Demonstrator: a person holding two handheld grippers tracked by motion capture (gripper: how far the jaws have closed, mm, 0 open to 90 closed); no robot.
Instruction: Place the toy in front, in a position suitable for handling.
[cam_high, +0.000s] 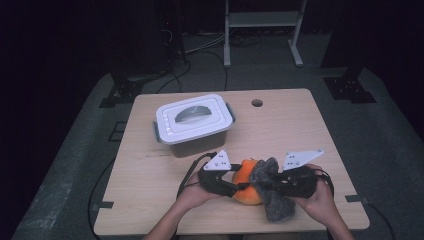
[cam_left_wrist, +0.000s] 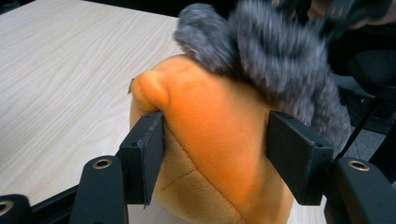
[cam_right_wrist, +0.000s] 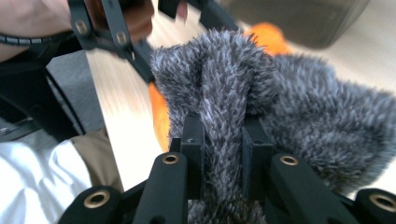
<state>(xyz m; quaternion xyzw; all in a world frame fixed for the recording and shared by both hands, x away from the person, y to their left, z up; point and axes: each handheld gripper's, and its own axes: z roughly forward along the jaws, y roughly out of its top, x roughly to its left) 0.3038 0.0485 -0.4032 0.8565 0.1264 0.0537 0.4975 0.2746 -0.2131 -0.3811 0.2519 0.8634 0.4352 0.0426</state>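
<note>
Where grey fur (cam_high: 272, 192) drapes it, orange plush (cam_high: 243, 186) half hidden, left gripper (cam_high: 239, 187) clamping plush, right gripper (cam_high: 270, 181) pinching fur.

Lidded white box (cam_high: 194, 124) on table (cam_high: 300, 125)

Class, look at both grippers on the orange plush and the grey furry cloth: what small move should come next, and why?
Probably the right gripper, shut on a fold of the grey furry cloth, should rub it gently across the orange plush. The left gripper clamps the plush from both sides, steadying it, and the cloth already drapes over its top.
</note>
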